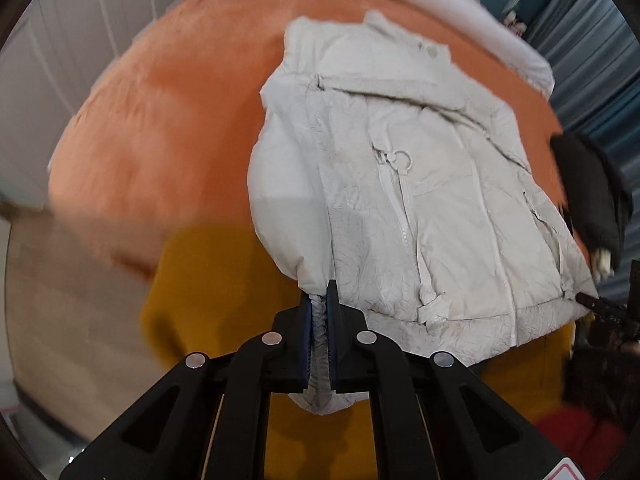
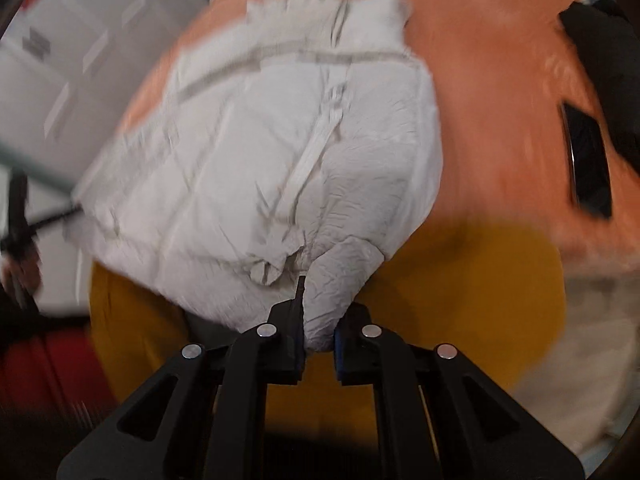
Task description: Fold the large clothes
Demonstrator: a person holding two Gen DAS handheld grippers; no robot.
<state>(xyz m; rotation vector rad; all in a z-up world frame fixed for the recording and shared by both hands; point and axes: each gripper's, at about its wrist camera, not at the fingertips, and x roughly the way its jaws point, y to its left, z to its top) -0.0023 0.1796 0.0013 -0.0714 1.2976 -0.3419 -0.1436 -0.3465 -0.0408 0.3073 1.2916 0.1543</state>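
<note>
Looking through the left wrist view first: left gripper (image 1: 319,300) at 6 o'clock, pinched tight on a thin bunch of cloth from the white puffy jacket (image 1: 404,184). Jacket spread front-up on the orange blanket (image 1: 160,120), zipper (image 1: 394,188) running from the middle toward 6 o'clock, hem corner reaching over the yellow cloth (image 1: 208,280) below. Black garment (image 1: 592,192) lying at 3 o'clock, touching the jacket's edge. Could slip out, with only a small pinch of slick fabric held. Could also drag the black garment along if pulled hard.

Moving to the right wrist view: right gripper (image 2: 318,316) at 6 o'clock, squeezed onto a thick puffy lump of the jacket (image 2: 280,152), fingers kept a little apart by the padding. Picture blurry. Dark flat thing (image 2: 588,160) at 3 o'clock on the blanket (image 2: 500,100), too smeared to name. Puffy lump could pop loose. Uneven pulling by the two sides could leave a crooked fold.
</note>
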